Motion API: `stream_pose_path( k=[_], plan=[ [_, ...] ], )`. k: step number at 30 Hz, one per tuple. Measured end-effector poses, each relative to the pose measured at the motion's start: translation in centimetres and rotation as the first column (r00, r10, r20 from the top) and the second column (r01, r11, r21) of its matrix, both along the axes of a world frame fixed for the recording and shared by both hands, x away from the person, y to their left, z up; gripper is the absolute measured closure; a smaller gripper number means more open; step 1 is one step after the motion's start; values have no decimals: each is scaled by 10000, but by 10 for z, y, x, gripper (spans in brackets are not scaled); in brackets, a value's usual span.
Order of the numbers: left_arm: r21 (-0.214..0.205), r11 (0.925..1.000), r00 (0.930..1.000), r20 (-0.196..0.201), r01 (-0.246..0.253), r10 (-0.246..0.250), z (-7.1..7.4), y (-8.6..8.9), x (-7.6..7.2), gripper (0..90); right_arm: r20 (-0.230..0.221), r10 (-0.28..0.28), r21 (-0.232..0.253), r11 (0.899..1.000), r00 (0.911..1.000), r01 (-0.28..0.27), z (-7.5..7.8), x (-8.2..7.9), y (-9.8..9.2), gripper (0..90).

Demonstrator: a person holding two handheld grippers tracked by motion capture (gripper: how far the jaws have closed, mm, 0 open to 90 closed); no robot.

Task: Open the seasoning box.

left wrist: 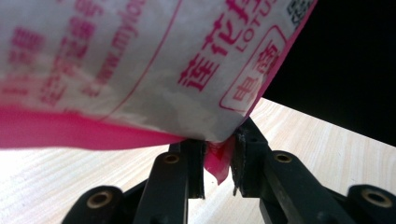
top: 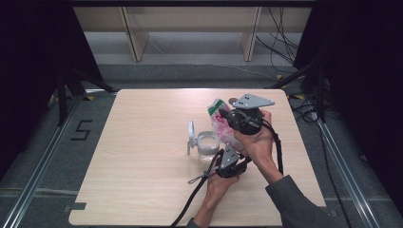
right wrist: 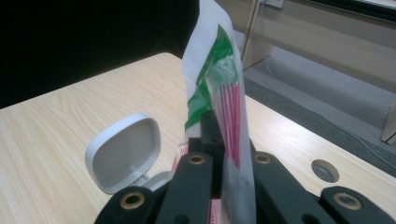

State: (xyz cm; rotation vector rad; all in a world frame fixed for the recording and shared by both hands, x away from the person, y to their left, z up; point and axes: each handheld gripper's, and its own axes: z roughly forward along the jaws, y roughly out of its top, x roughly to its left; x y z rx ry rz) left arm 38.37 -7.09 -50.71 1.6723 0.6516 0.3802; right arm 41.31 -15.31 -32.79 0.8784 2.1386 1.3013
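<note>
Pale wood table [top: 142,180]: light-grained top, the biggest thing in the high view; the work sits at about 3 o'clock from its middle, and a floor marking reading "5" lies off its 9 o'clock edge.
White and pink packet [top: 221,124]: a soft plastic pouch held up off the table between both grippers, slanting from 12 o'clock down toward 6 o'clock, just beside the container and a little above it.
Clear container [top: 207,144]: a small see-through tub on the table with its white hinged lid [right wrist: 125,153] standing open at its 9 o'clock side.
Right gripper [right wrist: 223,154]: jaws closed tight on the packet's upper end, where green and red striped print shows; it is the higher one in the high view [top: 236,119].
Left gripper [left wrist: 218,164]: jaws drawn in close on the pink bottom corner of the packet, which is pinched between the pads; it sits lower in the high view [top: 223,160], at 3 o'clock of the tub.
Step in hand: by my reading, the packet is gripped at both ends and lined up beside the open tub, ready to be torn open or tipped.
Next move: likely needs the two grips pulled apart or the open end swung over the tub's mouth, without nudging the lid.
Writing: pink Chinese characters on white, Latin letters beginning "LOTU", part of a web address "www.mylo…", and a QR code corner at 1 o'clock in the left gripper view.
</note>
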Motion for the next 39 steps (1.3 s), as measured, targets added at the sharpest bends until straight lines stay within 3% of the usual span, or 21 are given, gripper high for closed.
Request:
stream_pose_path(
  k=[10, 14, 17, 18, 19, 22, 32, 33, 39],
  plan=[
    [-79, 10000, 10000, -54, -51, 51, -4, 1, 2, 763, -64, 94, -431, 9990, 9999, -96, -5, 6, 12, 900],
    [-218, 9998, 10000, -94, -21, 19, -5, 0, 2, 764, -225, 96, -396, 9992, 9997, -105, -7, 6, 13, 900],
    [-224, 9997, 10000, -50, 17, -18, -4, 0, 2, 763, -106, 134, -387, 9992, 9999, -138, -6, 7, 12, 900],
    [-248, 9997, 10000, -58, 23, -25, -5, 0, 2, 763, -281, -20, -236, 9997, 9996, 13, -6, 6, 13, 900],
    [-283, 9996, 10000, -84, 23, -25, -4, 0, 3, 763, -22, 20, -358, 9994, 10000, -20, -7, 8, 13, 900],
    [-266, 9996, 10000, -48, 69, -70, -4, 1, 4, 763, -189, -46, -260, 9997, 9998, 41, -7, 9, 15, 900],
    [-647, 9978, 9995, -278, 119, -137, -5, 1, 4, 763, -382, 169, -689, 9974, 9991, -196, -10, 11, 24, 900],
    [-662, 9977, 9995, -271, 111, -129, -5, 1, 4, 763, -440, -20, -484, 9988, 9990, -1, -11, 10, 26, 900],
    [-542, 9985, 9996, -232, 118, -130, -5, 1, 5, 762, -412, 239, -758, 9968, 9989, -270, -11, 12, 27, 900]
  ],
)
